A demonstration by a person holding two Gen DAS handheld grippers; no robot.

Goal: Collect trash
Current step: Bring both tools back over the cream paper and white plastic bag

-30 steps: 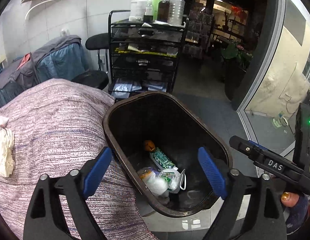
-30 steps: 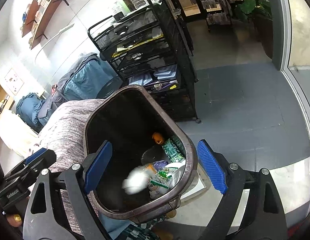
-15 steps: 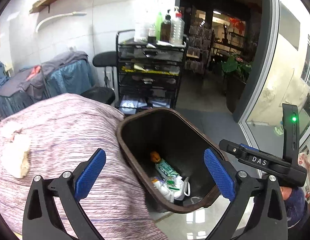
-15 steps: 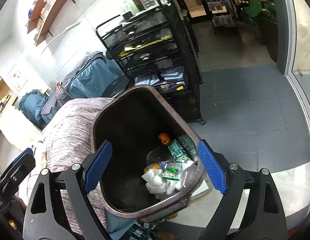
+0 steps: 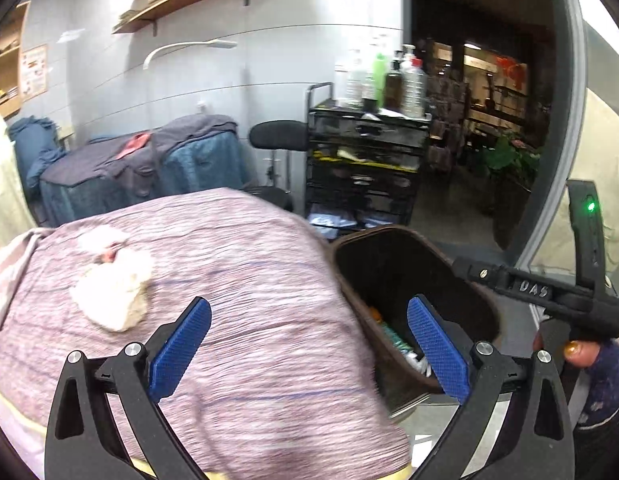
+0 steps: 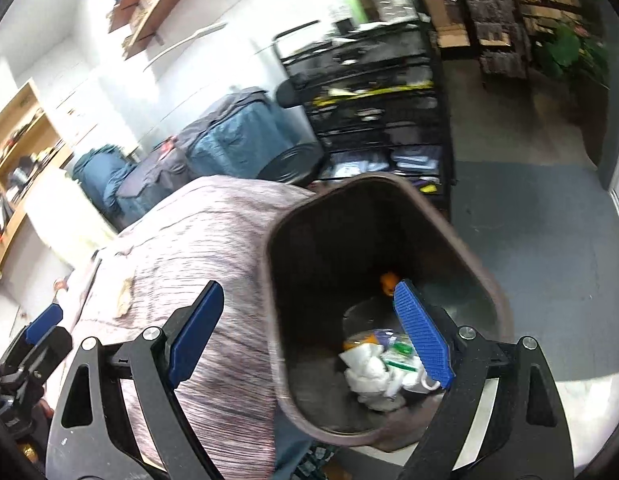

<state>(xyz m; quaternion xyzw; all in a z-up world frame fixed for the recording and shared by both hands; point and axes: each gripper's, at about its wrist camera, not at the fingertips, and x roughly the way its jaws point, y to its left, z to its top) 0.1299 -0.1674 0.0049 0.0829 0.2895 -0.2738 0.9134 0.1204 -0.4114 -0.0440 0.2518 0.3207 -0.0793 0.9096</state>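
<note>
Trash, a crumpled white tissue (image 5: 111, 300), lies on the purple striped bedspread (image 5: 249, 280), ahead and left of the left gripper (image 5: 307, 344), fingers spread and empty. Right gripper (image 6: 309, 332), fingers likewise spread and empty, hovers over the brown bin (image 6: 485, 280) beside the bed, which holds wrappers and tissues (image 6: 373, 372). Collection appears partly done.

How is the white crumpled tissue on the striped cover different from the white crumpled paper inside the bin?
The tissue lies alone on the pink striped cover; the white paper sits in the brown bin among other trash. The tissue is uncollected; the paper is already binned. Both are white and crumpled.
</note>
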